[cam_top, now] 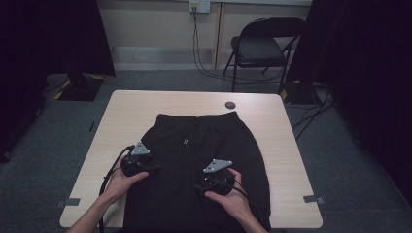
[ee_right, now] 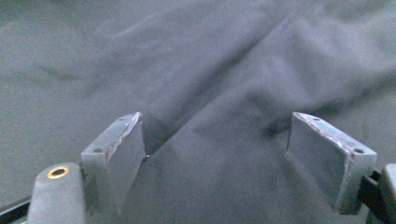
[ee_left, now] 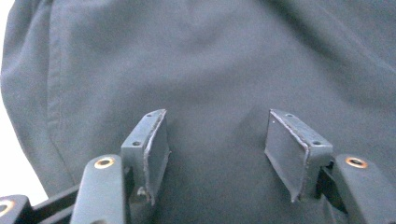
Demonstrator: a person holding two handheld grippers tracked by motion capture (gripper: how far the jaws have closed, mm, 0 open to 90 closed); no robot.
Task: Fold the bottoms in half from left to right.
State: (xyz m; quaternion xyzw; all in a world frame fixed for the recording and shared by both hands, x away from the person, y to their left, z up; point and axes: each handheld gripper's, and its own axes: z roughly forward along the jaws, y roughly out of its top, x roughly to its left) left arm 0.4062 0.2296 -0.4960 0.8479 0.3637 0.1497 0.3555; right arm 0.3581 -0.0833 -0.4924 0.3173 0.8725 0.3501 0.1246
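The black fabric garment [cam_top: 194,160], shorts or trousers by the look of its waistband, lies flat on the middle of the light wooden bench [cam_top: 126,111]. Its waistband points toward the far edge, and the rest runs down to the near edge, where it reaches the bench's rim between your forearms. The cloth is mostly smooth in the high view, with soft folds showing close up.

Your left gripper [cam_top: 137,162] sits over the garment's left side, toward the near left corner of the bench. In the left gripper view its fingers [ee_left: 156,144] stand well apart and rest low on the dark cloth [ee_left: 210,70], with a seam and the garment's edge running just to their left and a strip of pale bench [ee_left: 11,154] beyond it. Nothing is pinched between them.

Your right gripper [cam_top: 217,177] is over the lower middle of the garment, nearer the near edge. In the right gripper view its fingers [ee_right: 123,149] are also wide apart, down at the cloth, and a raised fold of the fabric [ee_right: 219,140] runs up between them without being clamped.

Beyond the garment, a small dark round disc [cam_top: 230,105] lies on the bench near the far edge. A black folding chair [cam_top: 260,46] stands on the grey floor past the far right corner.
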